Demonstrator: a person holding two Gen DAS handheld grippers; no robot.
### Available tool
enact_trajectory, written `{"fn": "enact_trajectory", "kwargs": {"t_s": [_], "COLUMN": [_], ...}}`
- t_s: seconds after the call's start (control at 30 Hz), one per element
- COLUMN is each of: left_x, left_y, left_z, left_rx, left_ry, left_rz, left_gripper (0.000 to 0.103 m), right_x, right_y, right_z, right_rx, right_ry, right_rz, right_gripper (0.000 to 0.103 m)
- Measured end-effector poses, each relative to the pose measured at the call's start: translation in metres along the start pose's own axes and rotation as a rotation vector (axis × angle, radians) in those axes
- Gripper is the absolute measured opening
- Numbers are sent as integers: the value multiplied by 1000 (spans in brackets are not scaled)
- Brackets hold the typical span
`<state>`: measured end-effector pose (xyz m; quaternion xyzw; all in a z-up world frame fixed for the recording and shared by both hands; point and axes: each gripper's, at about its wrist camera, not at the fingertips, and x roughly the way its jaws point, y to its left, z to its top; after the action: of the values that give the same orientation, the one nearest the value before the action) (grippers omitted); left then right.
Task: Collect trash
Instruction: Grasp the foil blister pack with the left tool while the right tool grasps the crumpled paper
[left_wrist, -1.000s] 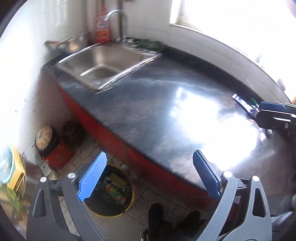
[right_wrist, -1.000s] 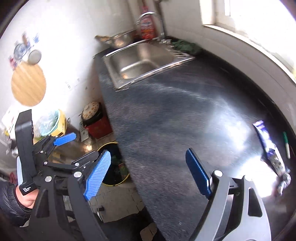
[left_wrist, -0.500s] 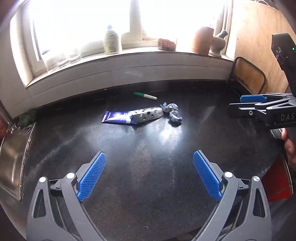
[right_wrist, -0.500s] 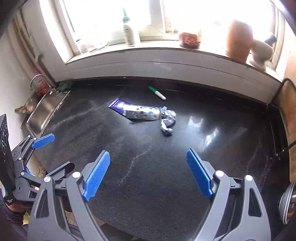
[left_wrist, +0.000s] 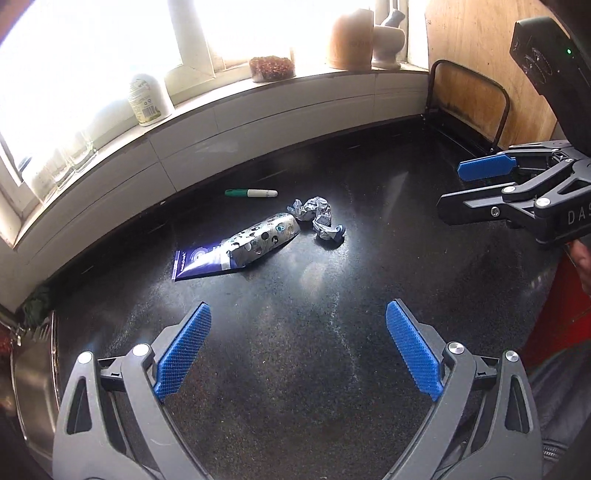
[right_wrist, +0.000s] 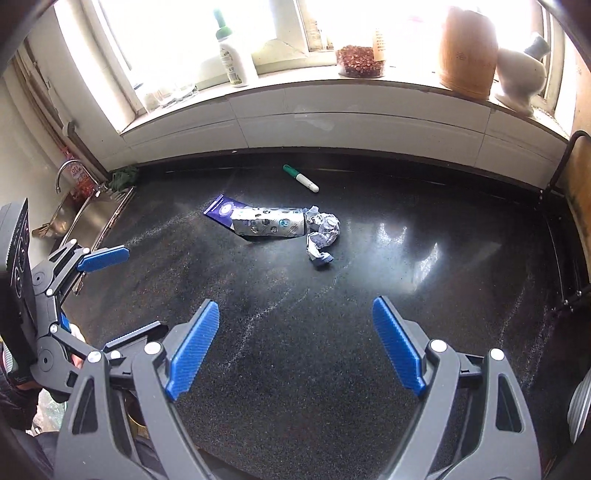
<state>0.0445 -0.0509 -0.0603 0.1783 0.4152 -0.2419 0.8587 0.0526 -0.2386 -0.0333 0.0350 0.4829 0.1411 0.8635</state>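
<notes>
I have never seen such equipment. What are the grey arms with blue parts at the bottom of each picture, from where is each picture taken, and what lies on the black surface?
There is no robot here. A person holds one hand tool in each hand; each has two fingers with blue pads, and a small camera looks forward along them. One picture comes from the left tool, the other from the right tool. Each camera also sees the other tool at its edge.

Both tools are open and hold nothing. They hang above a dark kitchen counter.

On the counter lie a printed wrapper with a purple end, a crumpled piece of wrapper touching its other end, and a green-capped marker nearer the window. A sink is at the far left, and jars and a bottle stand on the windowsill.
</notes>
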Motion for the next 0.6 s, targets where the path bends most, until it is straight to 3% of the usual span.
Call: {"fn": "enact_trajectory", "kwargs": {"t_s": [0.2,0.3,0.6], "left_x": [46,74,164], "left_y": [23,33,48], "left_z": [24,37,57], "left_rx": [56,100,314], "left_ry": [36,44,109], "left_rz": [-18,-61,-131], "left_gripper": [93,93,93], "right_x": [47,76,165], "right_y": [-11,-17,-32], "right_z": [19,31,54], "right_rx": [-19,-27,-69], "right_ry": [53,84,186], "right_rz": [0,-1,10], "right_gripper": [82,82,82]}}
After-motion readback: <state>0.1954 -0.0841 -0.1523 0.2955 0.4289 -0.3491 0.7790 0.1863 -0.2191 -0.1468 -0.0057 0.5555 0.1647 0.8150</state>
